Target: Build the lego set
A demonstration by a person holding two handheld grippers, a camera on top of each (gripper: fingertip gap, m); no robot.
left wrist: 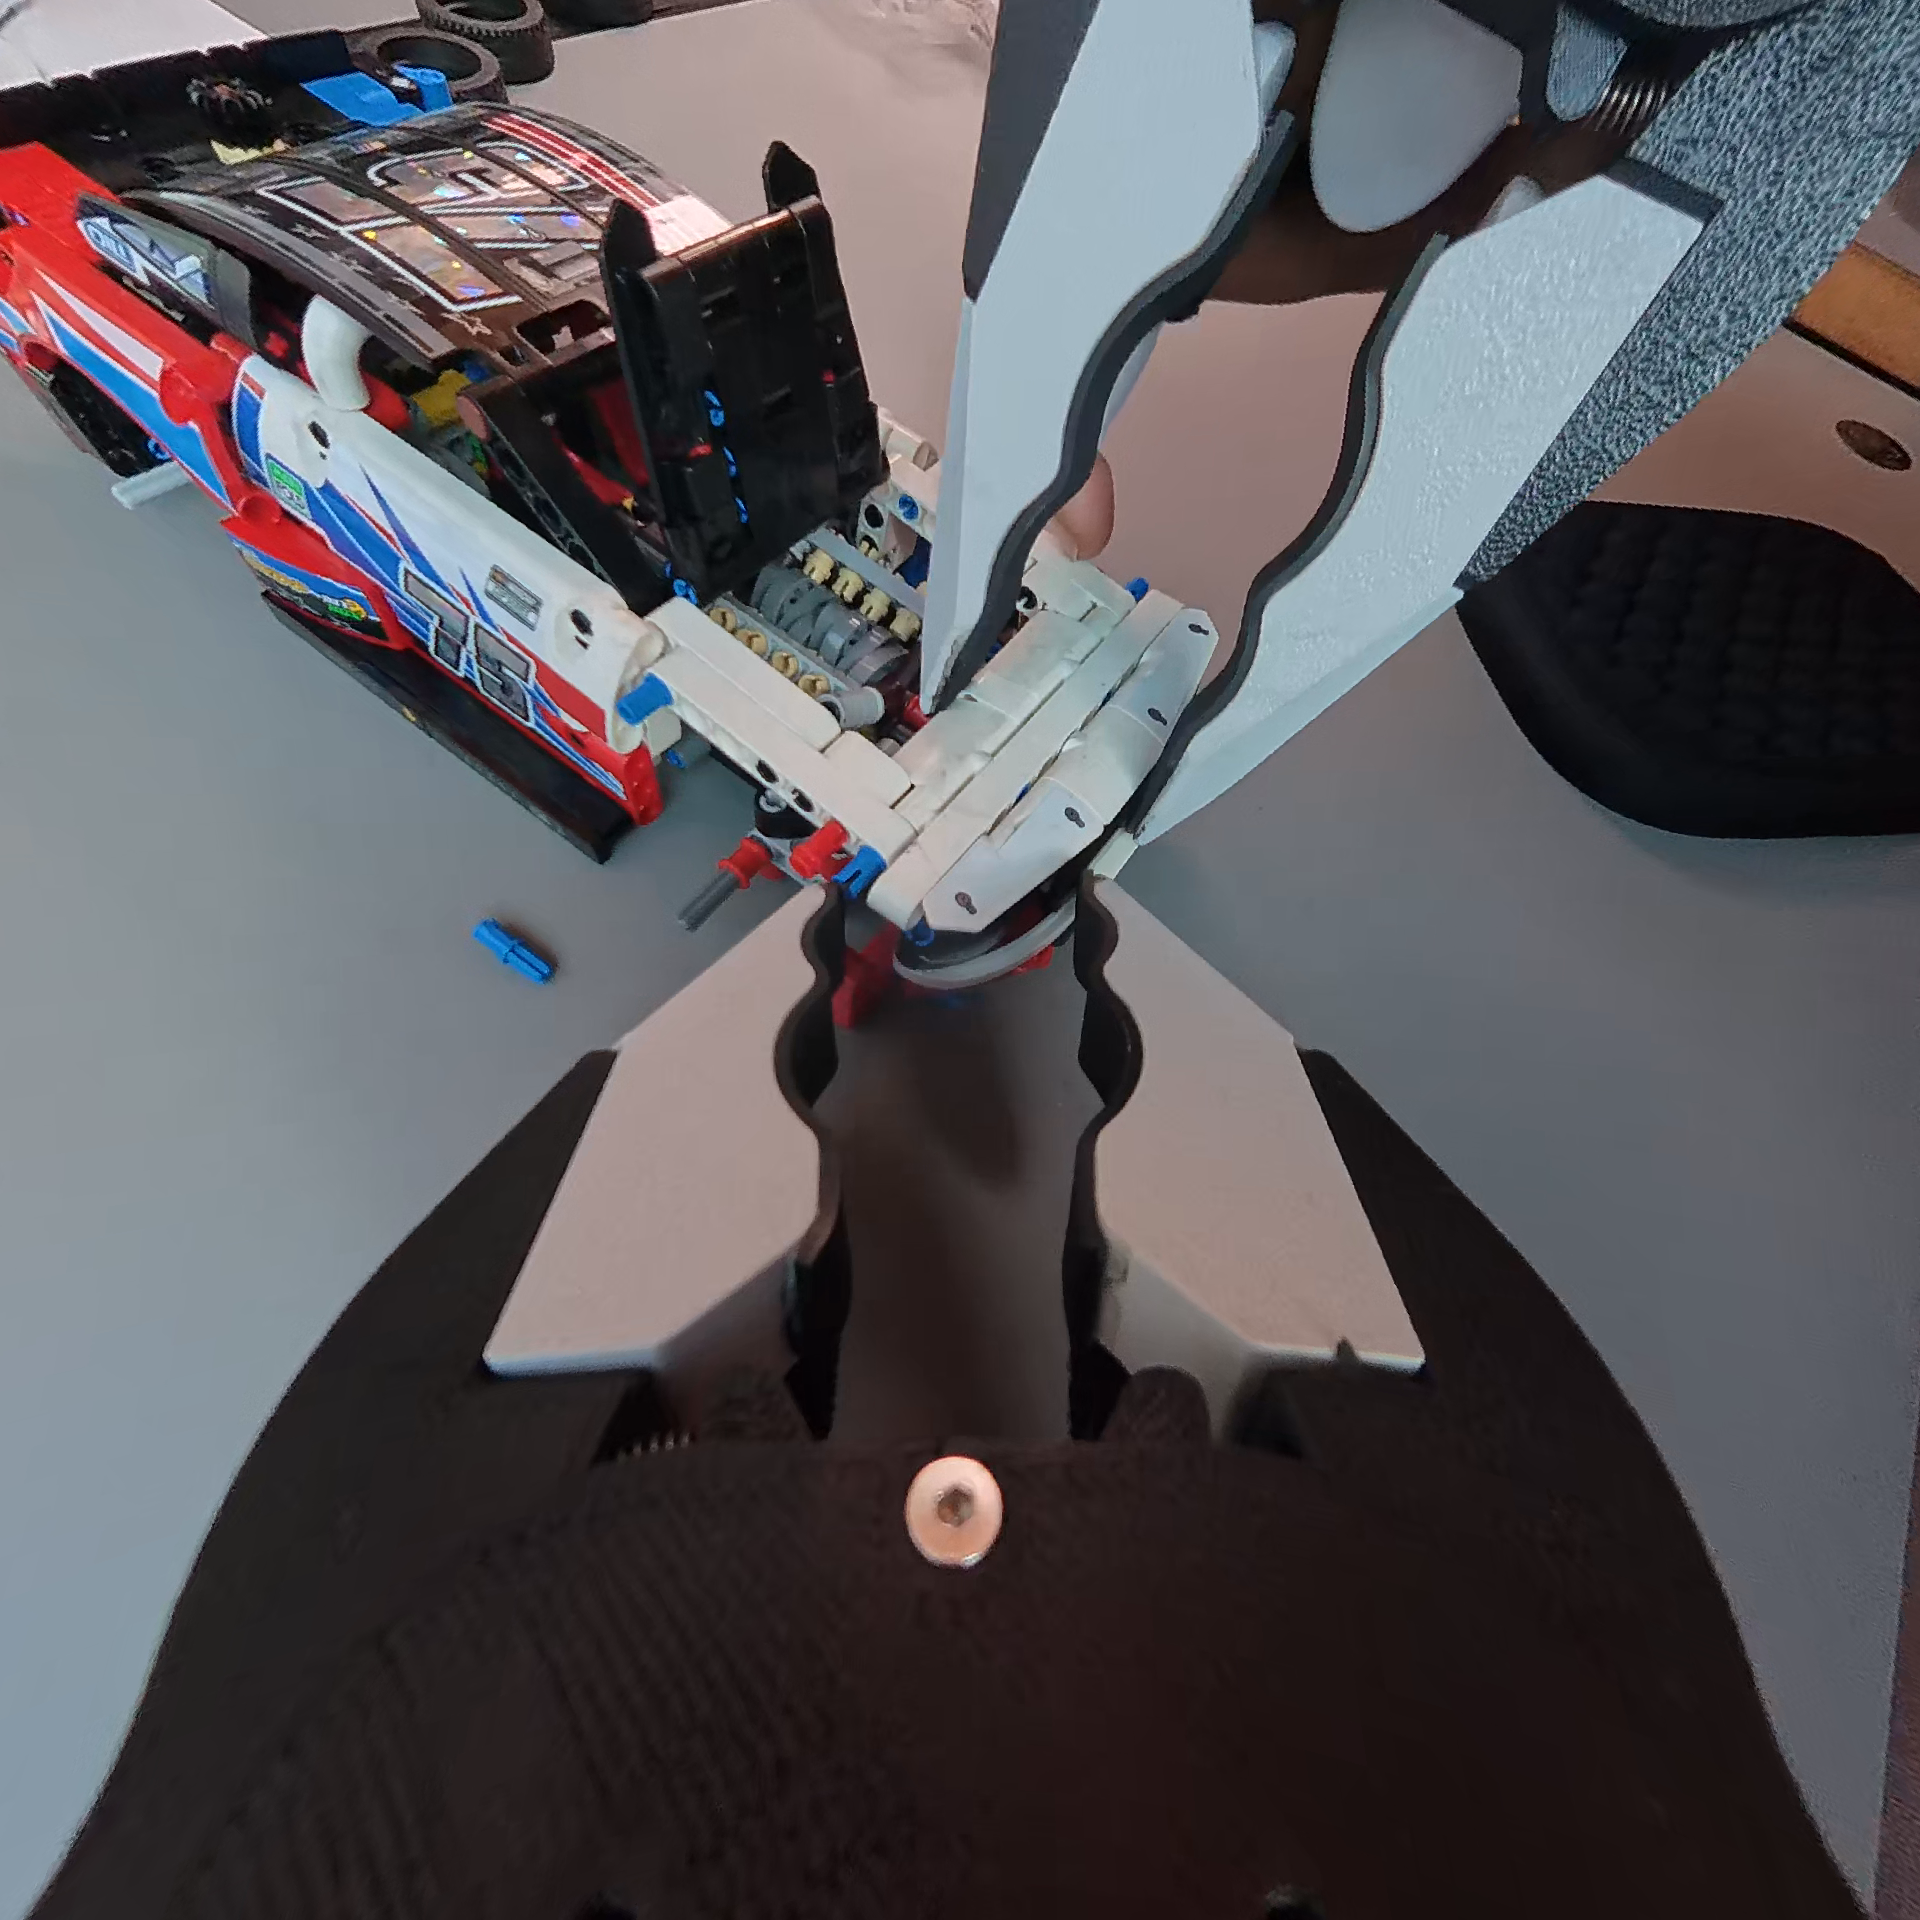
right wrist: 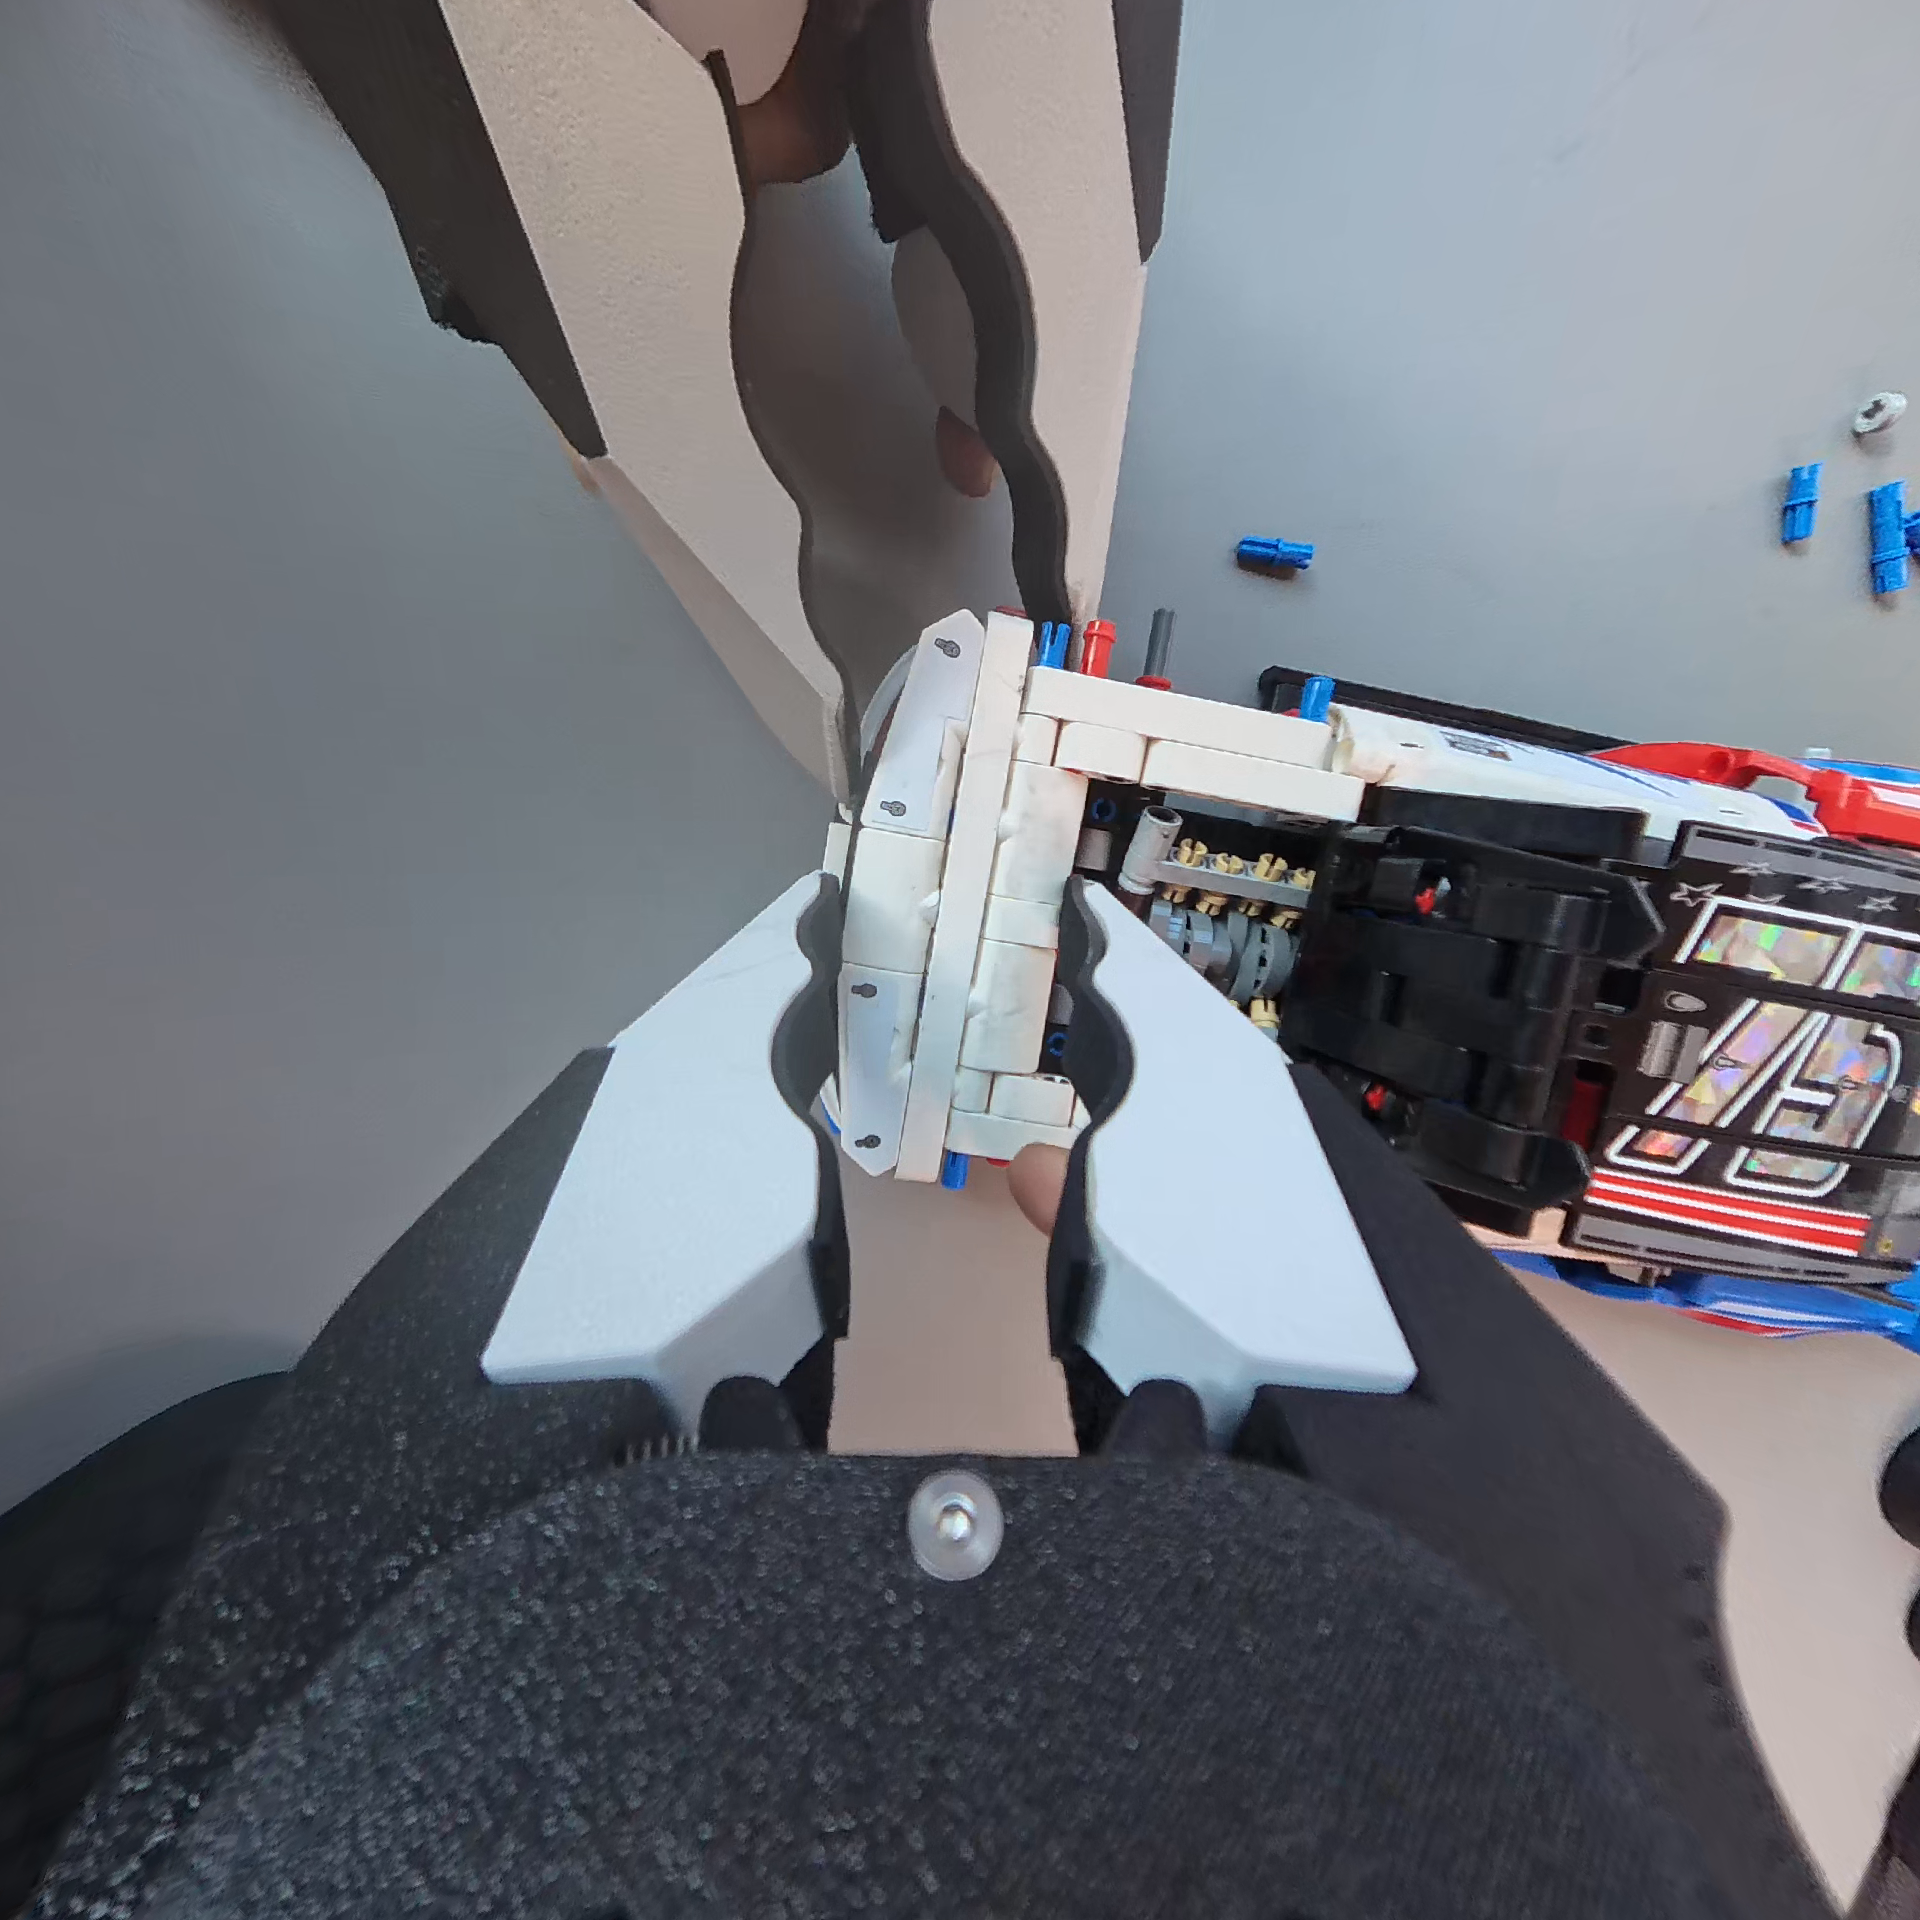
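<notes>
The lego car (left wrist: 416, 499), red, white and blue with a black roof, lies on the grey table (left wrist: 260, 1039). Its black engine cover (left wrist: 738, 384) is tilted up over the grey engine. My left gripper (left wrist: 958, 904) is shut on the near corner of the car's white rear section (left wrist: 1039, 748), by the red and blue pins. My right gripper (right wrist: 951, 894) is shut across the same white rear section (right wrist: 935, 935). It comes down from above in the left wrist view (left wrist: 1044, 758). The left gripper comes in from the top of the right wrist view (right wrist: 951, 686).
A loose blue pin (left wrist: 514, 948) lies on the table beside the car. More blue pins (right wrist: 1803, 504) and a small silver screw (right wrist: 1878, 412) lie farther off. Black tyres (left wrist: 488, 16) sit behind the car. A black mesh chair (left wrist: 1714, 665) is past the table edge. Left and right tips are no more than a few centimetres apart. From either gripper's tips it is about 20 cm to the small silver screw (right wrist: 1878, 412).
</notes>
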